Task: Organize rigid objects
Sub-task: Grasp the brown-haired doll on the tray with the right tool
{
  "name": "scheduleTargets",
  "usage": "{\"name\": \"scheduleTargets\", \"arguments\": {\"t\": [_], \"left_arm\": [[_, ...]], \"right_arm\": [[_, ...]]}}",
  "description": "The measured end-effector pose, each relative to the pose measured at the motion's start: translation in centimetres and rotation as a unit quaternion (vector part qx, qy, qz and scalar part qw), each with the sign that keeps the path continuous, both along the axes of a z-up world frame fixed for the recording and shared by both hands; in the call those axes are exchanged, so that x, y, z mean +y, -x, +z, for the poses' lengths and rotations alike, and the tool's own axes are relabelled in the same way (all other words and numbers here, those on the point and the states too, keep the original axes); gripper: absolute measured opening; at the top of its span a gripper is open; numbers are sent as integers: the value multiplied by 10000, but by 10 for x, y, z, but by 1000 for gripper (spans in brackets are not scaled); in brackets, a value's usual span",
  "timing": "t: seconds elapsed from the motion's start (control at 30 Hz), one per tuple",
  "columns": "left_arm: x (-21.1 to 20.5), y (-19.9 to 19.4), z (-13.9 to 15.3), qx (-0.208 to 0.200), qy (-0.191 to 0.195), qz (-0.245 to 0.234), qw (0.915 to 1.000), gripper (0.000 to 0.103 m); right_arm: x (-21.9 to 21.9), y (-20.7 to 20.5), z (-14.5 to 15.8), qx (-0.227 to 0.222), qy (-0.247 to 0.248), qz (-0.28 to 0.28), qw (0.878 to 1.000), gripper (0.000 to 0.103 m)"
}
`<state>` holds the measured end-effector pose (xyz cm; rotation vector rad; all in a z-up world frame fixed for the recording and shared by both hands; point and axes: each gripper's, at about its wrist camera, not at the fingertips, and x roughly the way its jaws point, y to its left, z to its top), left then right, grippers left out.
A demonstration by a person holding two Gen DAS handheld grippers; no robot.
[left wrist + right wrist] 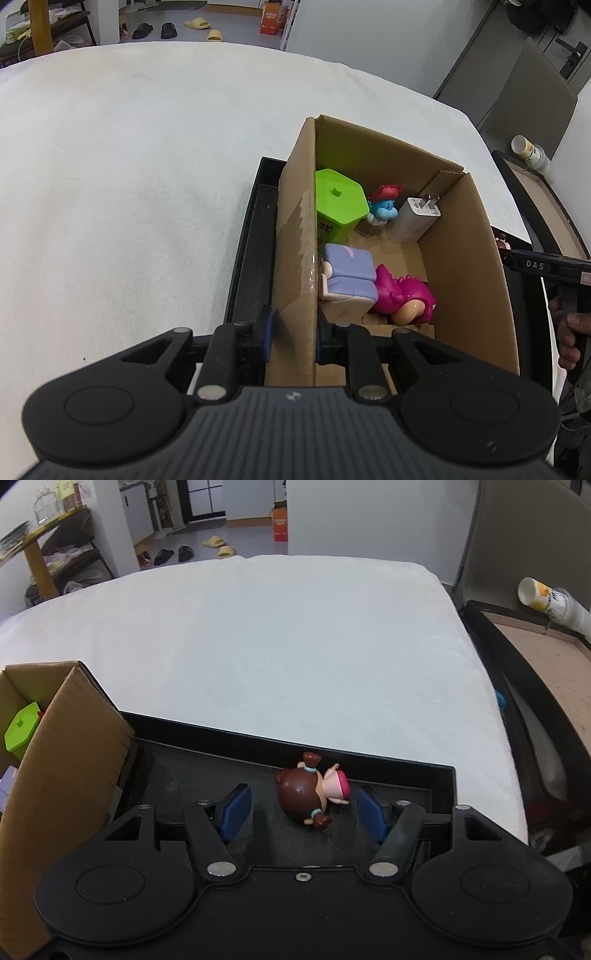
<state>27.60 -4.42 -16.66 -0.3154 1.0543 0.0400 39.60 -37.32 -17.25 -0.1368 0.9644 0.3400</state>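
the left gripper (294,338) is clamped on the near wall of the box (295,236), one blue pad on the outside and one on the inside. the box is brown cardboard with an open top. it sits in a black tray (255,221) on a white cloth (129,184).

inside the box, close to the held wall, stands a purple block toy (347,280). a pink dino (402,299) lies touching it on the right. farther back is a green pot (341,203) with a lid. just beside it is a little blue figure (384,206) with a red hat, and next to that a white plug (415,219) leans on the right wall.

the right gripper (304,810) is apart at the tips – its blue pads (236,808) stand on both sides of a doll (310,790) and do not touch it. the doll has a big brown head with two buns and a pink body. it lies on its side on the floor of the tray (369,764), near the far rim. the box (55,757) is at the left end of the same tray, with the green pot (22,727) peeking out of it.

past the cloth, on the right, a white bottle (546,602) lies on a brown board – well apart from the tray.
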Motion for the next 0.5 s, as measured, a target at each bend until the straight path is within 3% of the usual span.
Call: {"name": "scheduleTargets", "arguments": {"t": [0.07, 0.13, 0.5], "left_arm": [[0, 0, 0, -5, -5, -5, 10000, 20], [0, 1, 0, -11, -16, -13, 10000, 20], [1, 3, 0, -25, 3, 8, 10000, 20]], "right_arm": [[3, 1, 1, -121, 93, 59, 9999, 62], [7, 3, 2, -99, 195, 118, 9997, 43], [18, 40, 25, -141, 254, 173, 9994, 42]]}}
